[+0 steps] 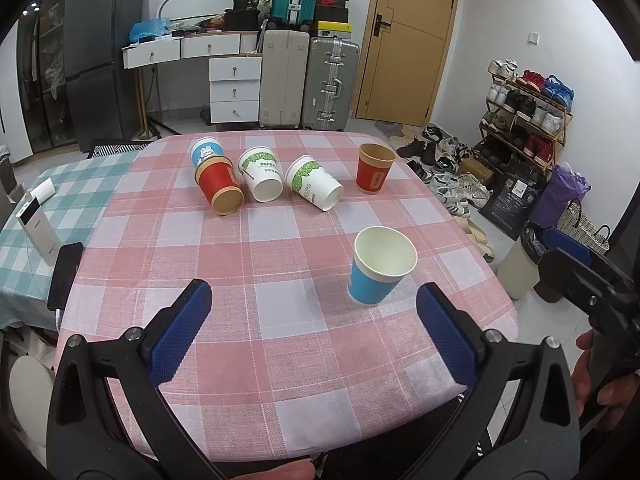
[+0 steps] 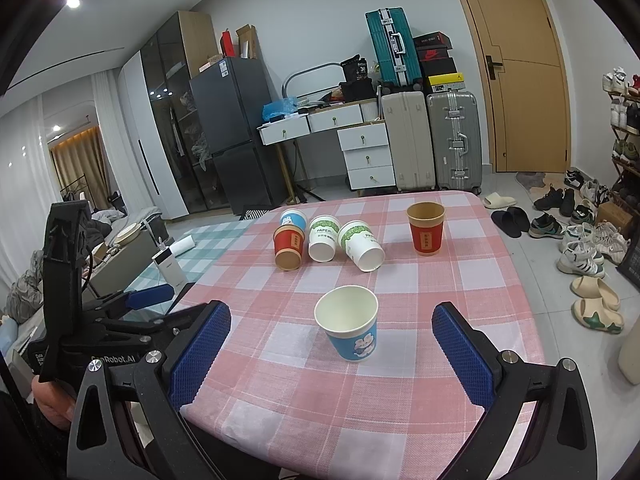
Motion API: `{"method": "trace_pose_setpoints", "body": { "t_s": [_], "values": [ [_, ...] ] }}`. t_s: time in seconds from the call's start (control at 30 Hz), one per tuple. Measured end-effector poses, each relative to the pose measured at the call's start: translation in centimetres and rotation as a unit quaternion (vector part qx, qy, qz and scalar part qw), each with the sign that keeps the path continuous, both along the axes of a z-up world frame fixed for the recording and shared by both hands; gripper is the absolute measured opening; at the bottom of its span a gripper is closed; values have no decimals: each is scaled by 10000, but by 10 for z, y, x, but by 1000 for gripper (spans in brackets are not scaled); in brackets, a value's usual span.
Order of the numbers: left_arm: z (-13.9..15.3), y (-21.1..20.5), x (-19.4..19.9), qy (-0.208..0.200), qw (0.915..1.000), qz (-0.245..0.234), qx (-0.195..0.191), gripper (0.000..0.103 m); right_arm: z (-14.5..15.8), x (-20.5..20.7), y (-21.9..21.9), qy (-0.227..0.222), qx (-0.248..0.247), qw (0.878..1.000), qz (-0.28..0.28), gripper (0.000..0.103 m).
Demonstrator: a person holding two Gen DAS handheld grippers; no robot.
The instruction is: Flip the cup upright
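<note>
Tabletop (image 1: 280, 264) under a pink checked cloth fills both views, and we see its rounded near edge just under our claws, its right edge falling to a tiled floor littered with shoes (image 2: 580, 236), and its left edge meeting a lower surface in a green checked cloth (image 1: 60, 196) that carries a white power bank (image 1: 34, 224) and a dark phone (image 1: 66, 276). Most of the near half of the pink cloth is bare. Our left claw (image 1: 314, 314) hangs spread wide with nothing between its blue pads, low over the near edge, and our right claw (image 2: 332, 340) is likewise spread wide and holds nothing. The blue cup (image 2: 350, 326) stands upright, mouth up, on the near-right part of the cloth; in the right wrist view it sits between the two pads and a little beyond them, touching neither, and in the left wrist view it is just beyond the right pad. Farther off, four cups lie on their sides in a tight row: another blue cup (image 1: 206, 152), a tipped red cup (image 1: 220, 190) touching it, and two white cups with green print (image 1: 260, 176) (image 1: 316, 186), their mouths turned toward us. An upright red cup (image 1: 374, 174) stands alone to the right of them, well apart from the far edge.
</note>
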State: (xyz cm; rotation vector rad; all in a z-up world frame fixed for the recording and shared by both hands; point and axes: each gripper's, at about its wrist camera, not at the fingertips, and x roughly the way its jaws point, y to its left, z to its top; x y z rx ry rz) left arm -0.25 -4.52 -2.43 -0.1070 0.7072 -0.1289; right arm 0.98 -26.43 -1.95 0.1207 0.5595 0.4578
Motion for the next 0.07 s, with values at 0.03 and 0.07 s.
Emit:
{"method": "trace_pose_setpoints", "body": {
  "t_s": [0.03,0.07],
  "values": [
    [1,2,-1,-64,10000,11,-29,102,-1,0,-1,-1,-2,10000,1,103],
    [1,3,-2,-113,9999,18,-49,102,-1,1,-1,-10,-6,10000,9,103]
  ]
}}
